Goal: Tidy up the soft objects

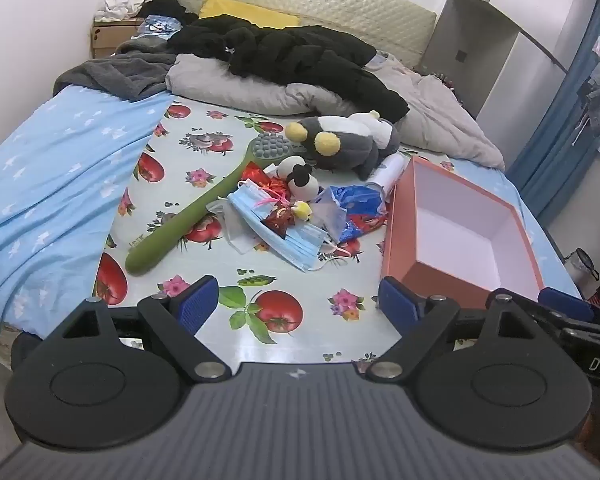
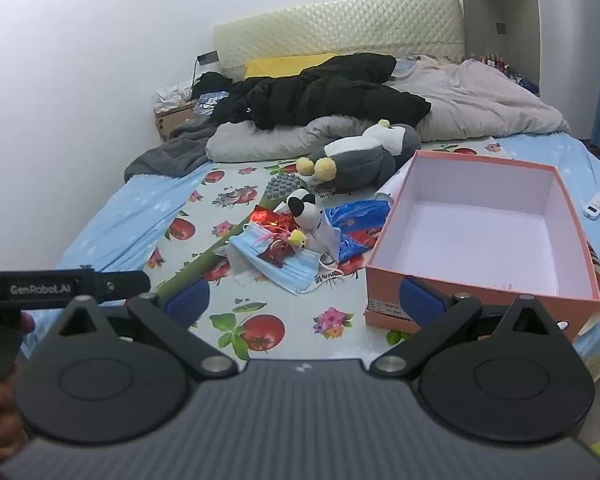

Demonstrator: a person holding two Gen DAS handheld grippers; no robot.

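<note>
A large grey and white plush toy (image 1: 348,140) (image 2: 364,152) lies on the bed beside a small black and white plush (image 1: 302,180) (image 2: 304,208). Blue face masks (image 1: 276,224) (image 2: 284,256) and a tiny yellow toy (image 1: 302,209) (image 2: 298,237) lie in a pile in front of them. An open pink box (image 1: 400,240) (image 2: 380,264), empty and white inside, stands to the right. My left gripper (image 1: 298,304) is open and empty, short of the pile. My right gripper (image 2: 304,300) is open and empty, its right finger (image 2: 420,300) in front of the box's near wall.
A green long-handled massage brush (image 1: 188,216) (image 2: 204,262) lies left of the pile. A blue plastic bag (image 1: 356,204) (image 2: 356,224) and red foil wrappers (image 1: 278,220) sit in it. Grey duvet (image 1: 260,88) and black coat (image 1: 300,56) cover the bed's far end. A white remote (image 2: 596,205) lies at right.
</note>
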